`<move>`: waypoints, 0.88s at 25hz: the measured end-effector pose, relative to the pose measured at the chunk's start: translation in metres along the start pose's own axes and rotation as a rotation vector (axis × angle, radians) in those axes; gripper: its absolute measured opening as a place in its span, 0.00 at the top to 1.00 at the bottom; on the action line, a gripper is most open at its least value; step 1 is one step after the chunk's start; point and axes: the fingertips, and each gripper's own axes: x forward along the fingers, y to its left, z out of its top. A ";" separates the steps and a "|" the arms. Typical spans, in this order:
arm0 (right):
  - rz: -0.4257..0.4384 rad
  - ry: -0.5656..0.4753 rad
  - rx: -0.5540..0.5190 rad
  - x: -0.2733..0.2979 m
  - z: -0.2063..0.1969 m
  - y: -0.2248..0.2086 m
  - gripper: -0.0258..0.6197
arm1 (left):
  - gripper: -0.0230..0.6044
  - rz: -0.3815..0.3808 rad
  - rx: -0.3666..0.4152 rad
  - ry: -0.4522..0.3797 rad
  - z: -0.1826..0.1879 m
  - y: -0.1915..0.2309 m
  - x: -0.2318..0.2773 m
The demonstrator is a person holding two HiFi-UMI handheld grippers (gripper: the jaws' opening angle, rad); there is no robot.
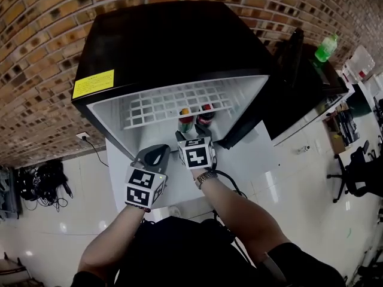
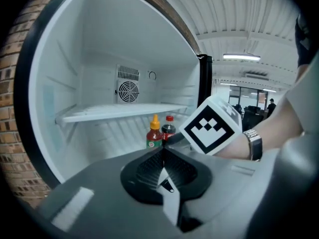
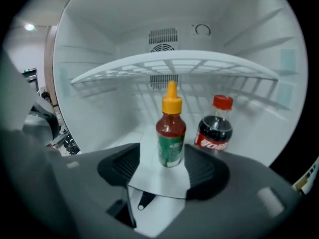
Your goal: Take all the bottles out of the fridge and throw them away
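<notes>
A black mini fridge (image 1: 161, 40) stands open, its inside white. On its floor stand two bottles: a red sauce bottle (image 3: 171, 128) with a yellow cap and green label, and to its right a dark cola bottle (image 3: 214, 126) with a red cap. My right gripper (image 3: 163, 156) is open, and the sauce bottle stands between its tips with a gap on each side. In the head view that gripper (image 1: 192, 135) reaches into the fridge mouth. My left gripper (image 2: 163, 156) is shut and empty, held back left of it; both bottles (image 2: 154, 133) are ahead.
A white wire shelf (image 3: 174, 63) spans the fridge above the bottles. The fridge door (image 1: 305, 100) hangs open to the right. A green bottle (image 1: 326, 48) stands at the far right. Office chairs (image 1: 359, 172) are on the right, and cables (image 1: 42, 181) lie on the floor at left.
</notes>
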 end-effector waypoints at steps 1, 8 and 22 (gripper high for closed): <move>-0.007 0.005 0.002 0.005 0.000 -0.001 0.54 | 0.96 -0.006 0.001 0.002 0.000 0.002 0.002; -0.037 0.027 0.023 0.033 0.004 -0.009 0.54 | 0.96 -0.041 0.006 0.023 -0.002 0.012 0.014; -0.080 0.040 0.014 0.056 0.009 -0.019 0.54 | 0.96 -0.026 -0.014 0.043 -0.014 0.033 0.016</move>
